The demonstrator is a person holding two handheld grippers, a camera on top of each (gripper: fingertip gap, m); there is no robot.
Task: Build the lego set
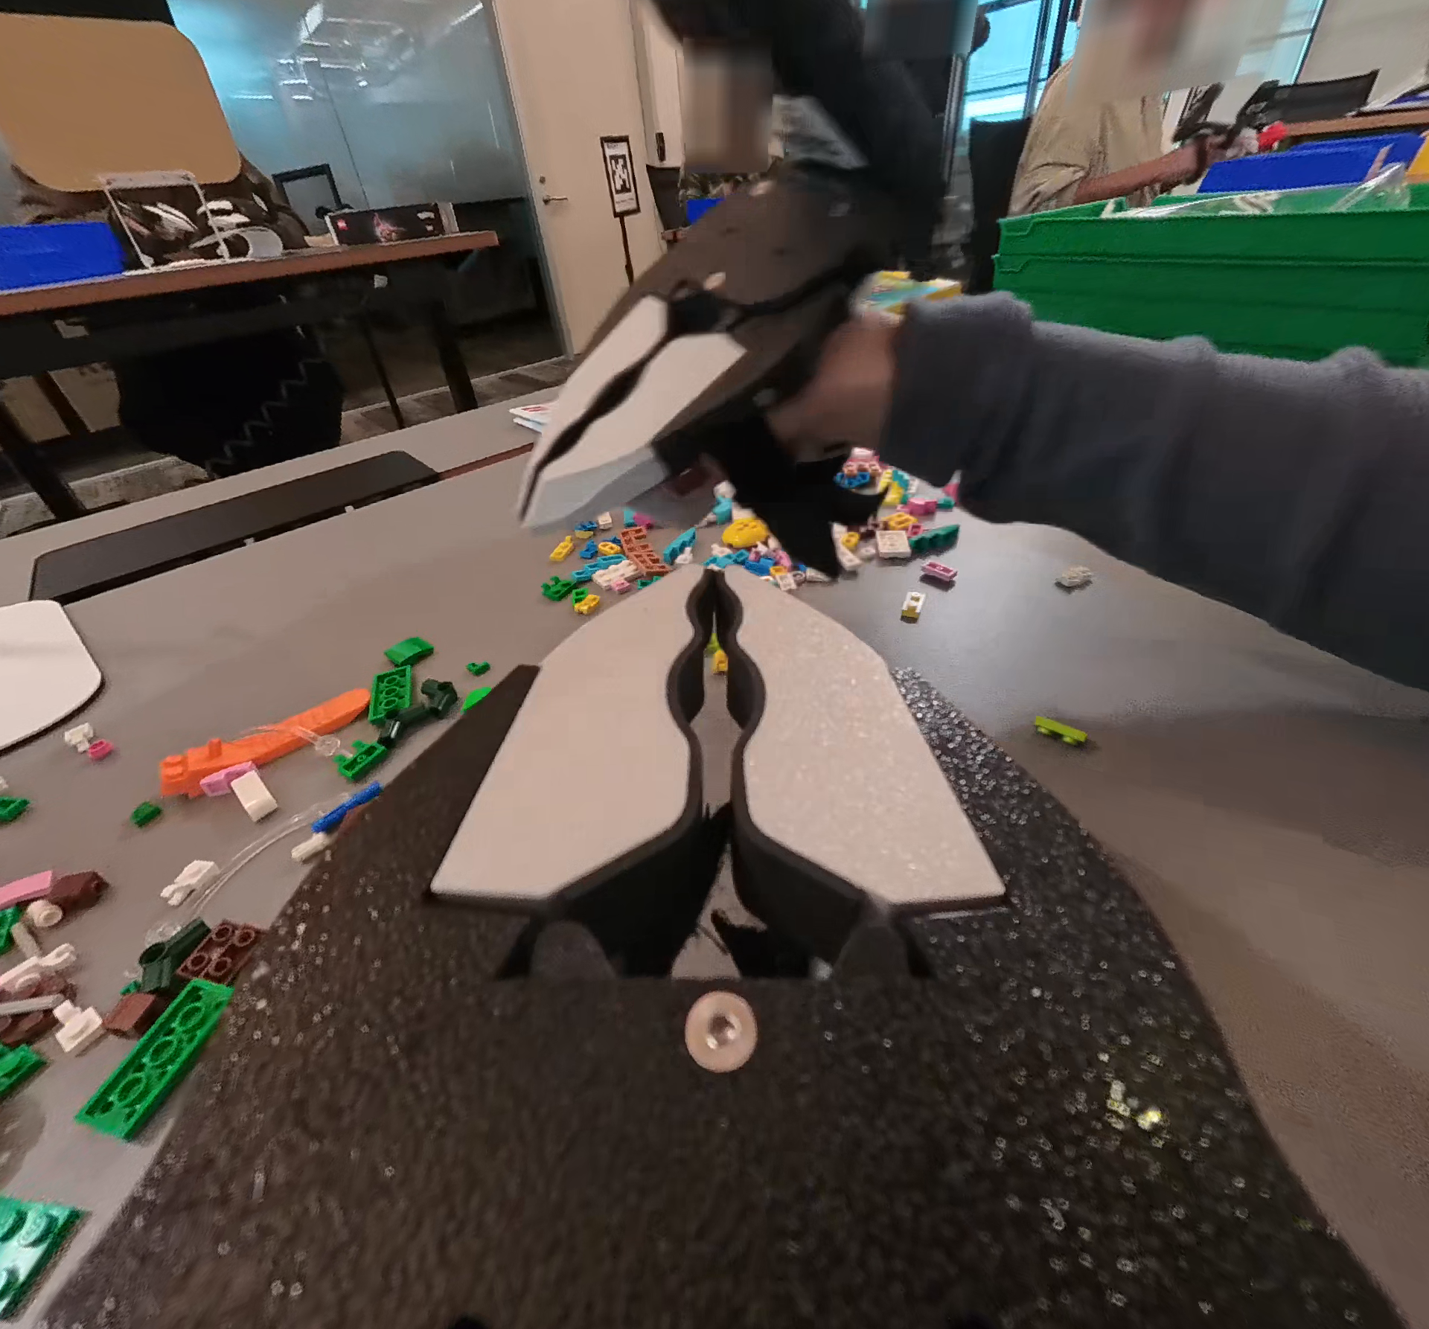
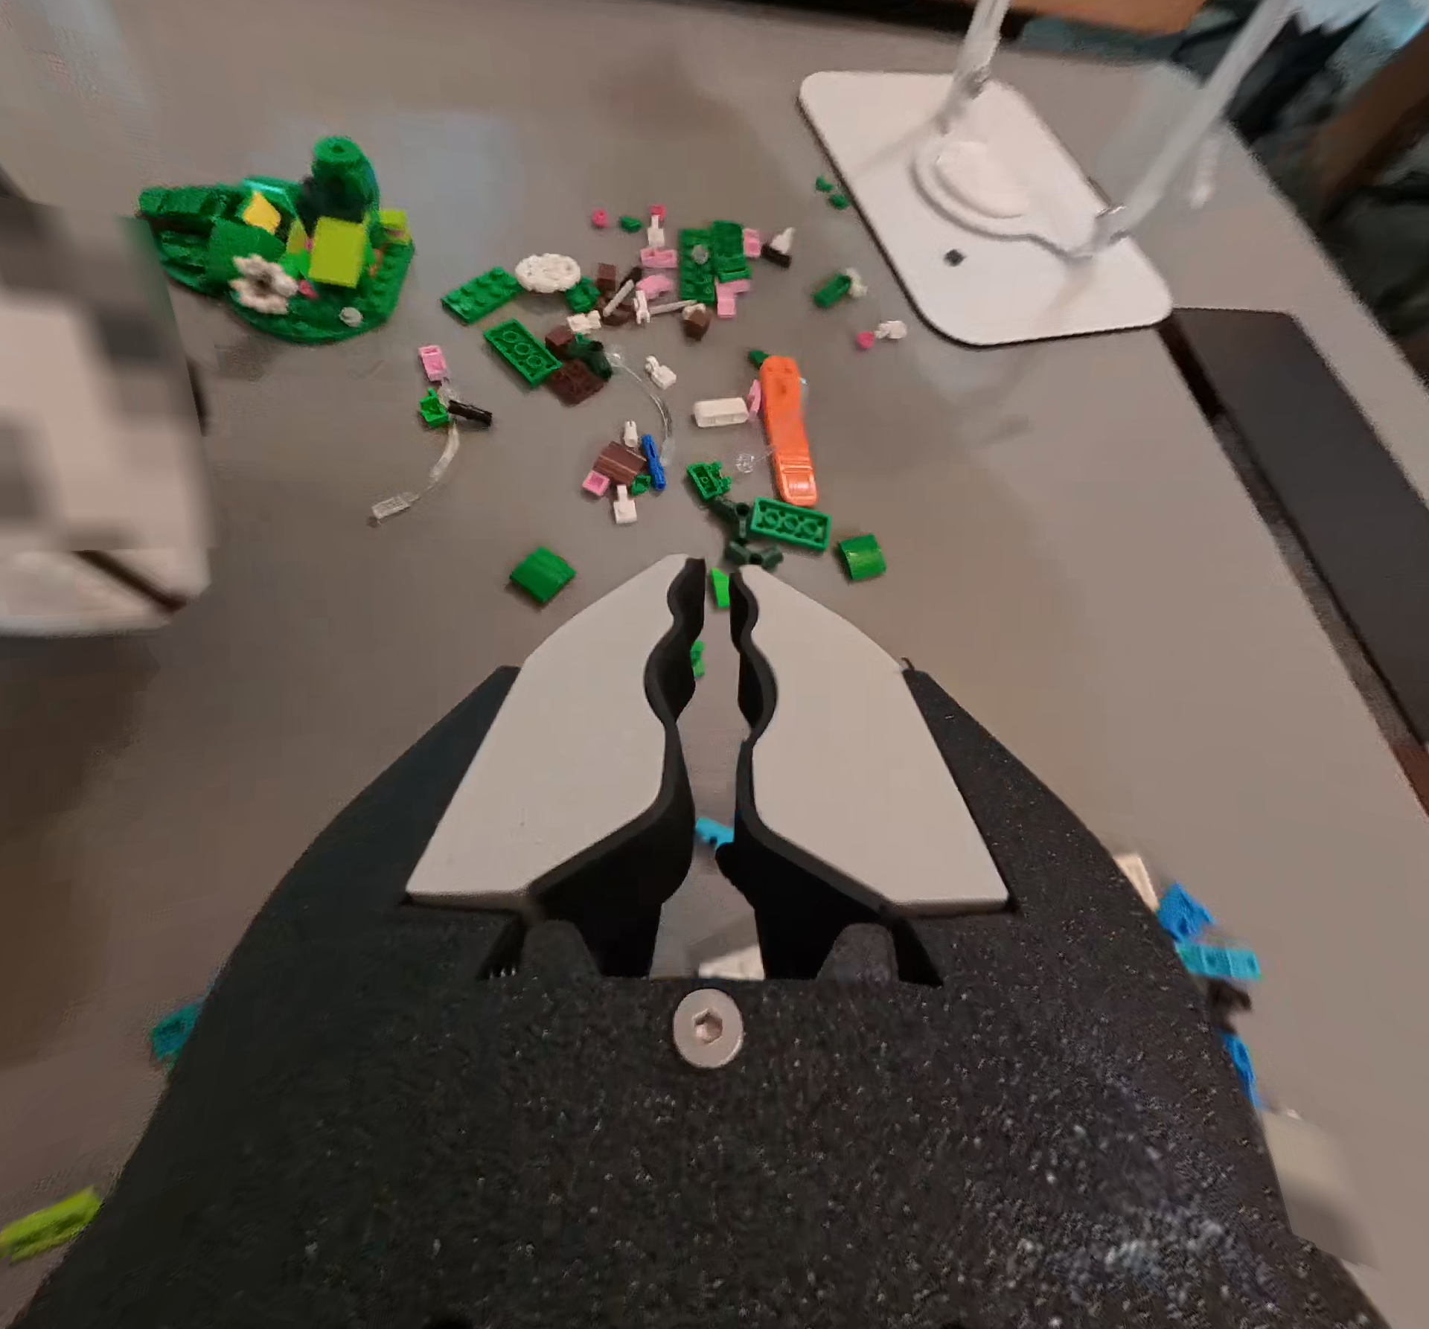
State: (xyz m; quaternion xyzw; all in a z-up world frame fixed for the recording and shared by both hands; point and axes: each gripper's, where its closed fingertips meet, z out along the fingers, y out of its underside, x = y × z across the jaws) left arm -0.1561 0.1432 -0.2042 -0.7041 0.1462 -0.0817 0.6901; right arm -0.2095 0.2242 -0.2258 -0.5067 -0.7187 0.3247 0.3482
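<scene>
My left gripper [image 1: 715,584] is shut and empty, low over the grey table [image 1: 966,673]. It points at a pile of pink, blue and yellow pieces [image 1: 734,538]. My right gripper [image 2: 717,574] hangs in the air with its jaws a narrow gap apart and nothing seen held. It also shows in the left wrist view [image 1: 533,511], held by a hand in a grey sleeve. Below it lie loose green, brown, pink and white pieces [image 2: 619,333] and an orange brick separator [image 2: 787,426]. A partly built green model [image 2: 286,264] stands at the far left.
A white stand base [image 2: 982,209] with a clear post sits at the back right of the pieces. A black strip [image 2: 1314,441] runs along the table edge. Green crates [image 1: 1214,271] stand behind the table. A lime piece [image 1: 1061,730] lies alone. There is about 10 cm between the tips of the two grippers. My right gripper's tips are some 12 cm from the orange brick separator [image 2: 787,426].
</scene>
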